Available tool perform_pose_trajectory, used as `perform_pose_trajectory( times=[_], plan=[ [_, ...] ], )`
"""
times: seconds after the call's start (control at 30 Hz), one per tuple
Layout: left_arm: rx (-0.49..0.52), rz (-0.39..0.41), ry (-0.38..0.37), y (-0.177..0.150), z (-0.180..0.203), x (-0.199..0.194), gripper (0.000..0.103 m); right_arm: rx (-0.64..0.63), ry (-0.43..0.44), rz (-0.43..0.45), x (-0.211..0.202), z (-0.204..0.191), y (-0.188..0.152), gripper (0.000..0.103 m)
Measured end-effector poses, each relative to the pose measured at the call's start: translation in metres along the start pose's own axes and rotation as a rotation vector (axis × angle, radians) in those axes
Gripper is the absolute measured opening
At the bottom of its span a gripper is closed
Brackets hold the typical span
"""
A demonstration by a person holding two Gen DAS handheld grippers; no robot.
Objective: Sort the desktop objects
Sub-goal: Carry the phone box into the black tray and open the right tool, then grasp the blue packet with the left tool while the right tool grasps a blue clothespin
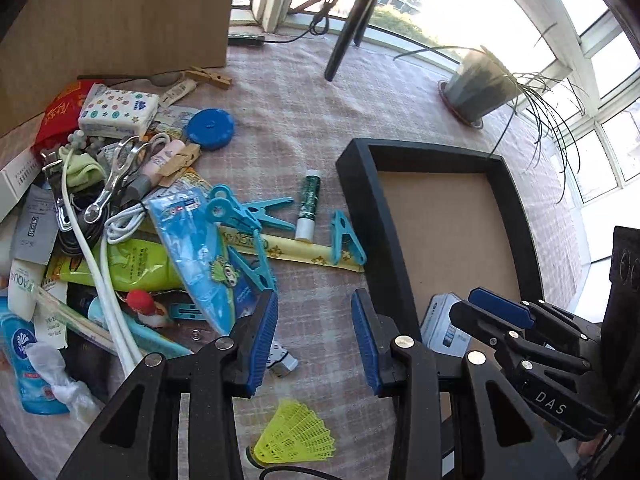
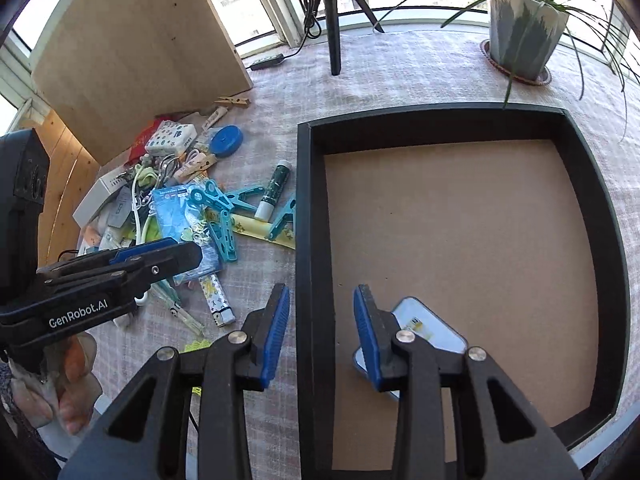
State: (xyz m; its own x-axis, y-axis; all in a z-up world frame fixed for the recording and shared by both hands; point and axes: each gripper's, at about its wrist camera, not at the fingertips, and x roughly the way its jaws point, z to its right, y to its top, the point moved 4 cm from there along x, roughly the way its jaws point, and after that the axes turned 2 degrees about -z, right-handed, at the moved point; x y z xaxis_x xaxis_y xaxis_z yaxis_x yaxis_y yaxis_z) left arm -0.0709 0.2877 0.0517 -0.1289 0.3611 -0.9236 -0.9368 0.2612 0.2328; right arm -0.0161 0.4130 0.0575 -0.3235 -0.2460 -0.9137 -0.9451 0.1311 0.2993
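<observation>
Sunlit window desk, checked pink cloth (image 2: pixel 400 80); potted plant (image 2: pixel 524 28) and tripod (image 2: pixel 332 20) at the far edge, wooden board (image 2: pixel 136 60) leaning at far left.

Black tray (image 2: pixel 312 216): brown floor, nearly bare; one small white box (image 2: pixel 432 324) lies in its near-left corner.

Left gripper (image 1: pixel 314 344): jaws partly apart, nothing between them, over bare cloth between the pile and the tray.

Right gripper (image 2: pixel 320 336): jaws partly apart, empty, straddling the tray's left wall.

Unsorted pile (image 1: pixel 132 208): left of the tray, on the left gripper's side, so that hand is judged nearer. Closest loose pieces: teal clip (image 1: pixel 346 240) just beside the tray wall; green-and-white glue stick (image 1: pixel 309 204), long axis running away from the camera; yellow shuttlecock (image 1: pixel 292 436) beneath the left gripper.

Obstructions: white cable (image 1: pixel 112 300), blue packet (image 1: pixel 192 248) and more teal clips (image 1: pixel 248 212) overlap in the heap; picking there likely drags neighbours.
</observation>
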Motion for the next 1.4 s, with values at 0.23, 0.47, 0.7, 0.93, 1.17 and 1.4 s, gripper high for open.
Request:
perform_pose_trajectory(
  times=[0.23, 0.47, 0.7, 0.93, 1.17, 1.4],
  plan=[
    [-0.158, 0.000, 0.038, 0.006, -0.068, 0.002, 0.035, -0.132, 0.027, -0.072, 0.041, -0.046, 0.046, 0.033],
    [-0.211, -0.006, 0.025, 0.005, -0.080, 0.011, 0.035, -0.240, 0.037, -0.139, 0.079, -0.079, 0.073, 0.033],
    [-0.155, -0.023, -0.003, -0.005, -0.073, 0.005, 0.035, -0.234, 0.068, -0.167, 0.083, -0.080, 0.058, 0.033],
    [-0.137, -0.014, 0.026, -0.010, -0.074, 0.005, 0.035, -0.204, 0.049, -0.142, 0.087, -0.076, 0.063, 0.033],
    [-0.139, -0.027, 0.041, -0.001, -0.068, 0.024, 0.035, -0.189, 0.065, -0.157, 0.108, -0.087, 0.086, 0.033],
    [-0.150, -0.036, 0.035, 0.002, -0.067, 0.034, 0.029, -0.238, 0.048, -0.181, 0.126, -0.100, 0.091, 0.033]
  ],
)
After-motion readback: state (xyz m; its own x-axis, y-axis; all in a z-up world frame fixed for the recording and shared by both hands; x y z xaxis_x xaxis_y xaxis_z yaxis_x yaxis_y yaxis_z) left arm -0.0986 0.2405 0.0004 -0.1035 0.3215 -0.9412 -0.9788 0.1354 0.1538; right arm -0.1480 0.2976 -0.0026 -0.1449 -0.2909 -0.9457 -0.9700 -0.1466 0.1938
